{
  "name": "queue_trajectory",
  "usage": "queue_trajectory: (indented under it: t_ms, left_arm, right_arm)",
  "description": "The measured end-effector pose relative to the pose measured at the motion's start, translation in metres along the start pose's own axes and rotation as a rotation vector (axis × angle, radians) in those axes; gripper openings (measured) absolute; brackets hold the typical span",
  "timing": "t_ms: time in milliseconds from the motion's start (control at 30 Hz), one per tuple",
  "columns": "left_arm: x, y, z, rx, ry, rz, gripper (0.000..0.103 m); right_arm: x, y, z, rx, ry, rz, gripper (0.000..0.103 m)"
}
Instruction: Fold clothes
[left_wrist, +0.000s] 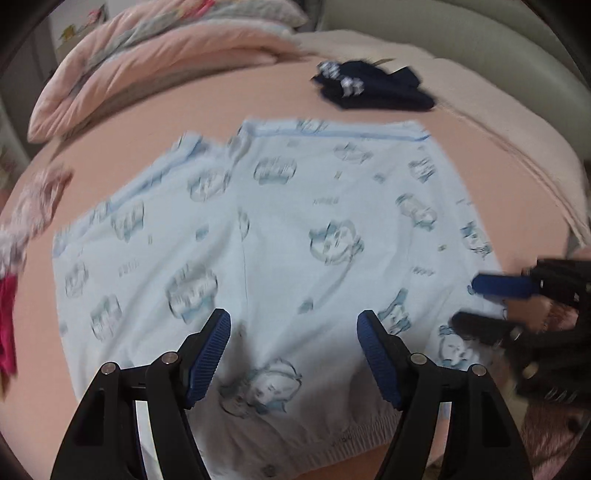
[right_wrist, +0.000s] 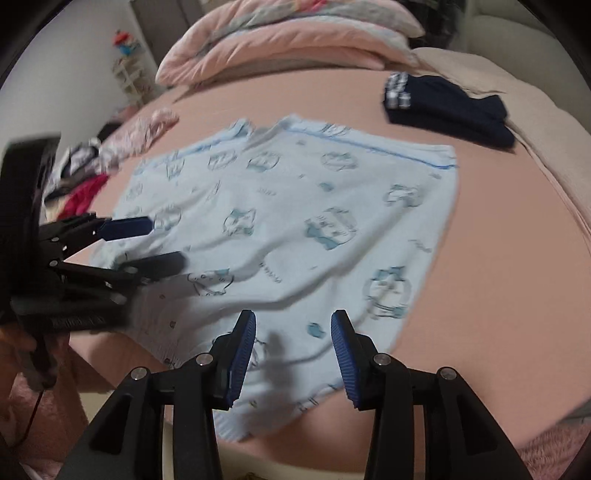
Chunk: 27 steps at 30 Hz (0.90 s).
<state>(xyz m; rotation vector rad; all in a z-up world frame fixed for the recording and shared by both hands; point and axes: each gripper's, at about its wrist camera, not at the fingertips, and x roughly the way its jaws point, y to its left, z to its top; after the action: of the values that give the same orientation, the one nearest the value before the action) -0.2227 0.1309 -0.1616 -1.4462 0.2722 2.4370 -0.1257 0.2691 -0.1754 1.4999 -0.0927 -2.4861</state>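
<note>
you have one pink bed (left_wrist: 155, 122) under everything, and on it one pale blue printed garment (left_wrist: 280, 229) spread nearly flat across the middle, its elastic waistband at the edge nearest you. one folded dark navy item (right_wrist: 454, 107) sits near the far right of the bed, well apart from it, and one loose heap of pink and red clothes (right_wrist: 110, 162) lies off to the left. one stack of pink bedding (right_wrist: 295, 40) is at the head of the bed.

your two tools hang over the near edge of the blue garment. the left gripper (left_wrist: 293, 354) has its jaws spread wide with nothing between them. the right gripper (right_wrist: 293, 350) is parted more narrowly and also grasps nothing; the cloth lies beneath both, untouched as far as the blur shows.

to fold well, i'd judge you should bring each gripper down on a near corner by the waistband, pinch only the cloth and not the sheet, then lift both evenly so the fold line stays straight.
</note>
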Motion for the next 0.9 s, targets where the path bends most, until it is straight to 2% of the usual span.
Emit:
queue_trajectory:
  t_ms: [33,100,233,500,600,733,833,900]
  left_arm:
    - [0.009,0.006,-0.006,-0.017,0.031,0.001,0.070]
    - [0.002,0.012,-0.019,-0.018,0.013,-0.001,0.071]
    - [0.005,0.014,-0.017,-0.021,0.035,0.008,0.073]
    - [0.000,0.016,-0.024,-0.034,0.007,0.001,0.074]
    - [0.004,0.015,-0.021,-0.036,0.002,-0.004,0.075]
    - [0.004,0.017,-0.022,-0.039,-0.001,-0.014,0.076]
    - [0.003,0.020,-0.022,-0.043,0.000,-0.025,0.077]
    - [0.004,0.020,-0.022,-0.046,0.001,-0.030,0.077]
  right_arm:
    - [0.009,0.002,0.001,-0.010,0.027,-0.013,0.042]
    - [0.013,0.007,-0.004,-0.051,0.054,-0.057,0.041]
    - [0.010,0.008,-0.018,-0.088,0.083,-0.104,0.042]
    - [-0.016,-0.015,-0.048,-0.014,0.126,-0.169,0.043]
    - [-0.029,-0.020,-0.053,0.031,0.091,-0.174,0.043]
    - [-0.048,-0.028,-0.042,0.118,-0.005,-0.162,0.043]
    - [-0.041,-0.018,-0.025,0.081,0.008,-0.185,0.045]
    - [-0.032,-0.004,-0.015,0.013,0.021,-0.238,0.045]
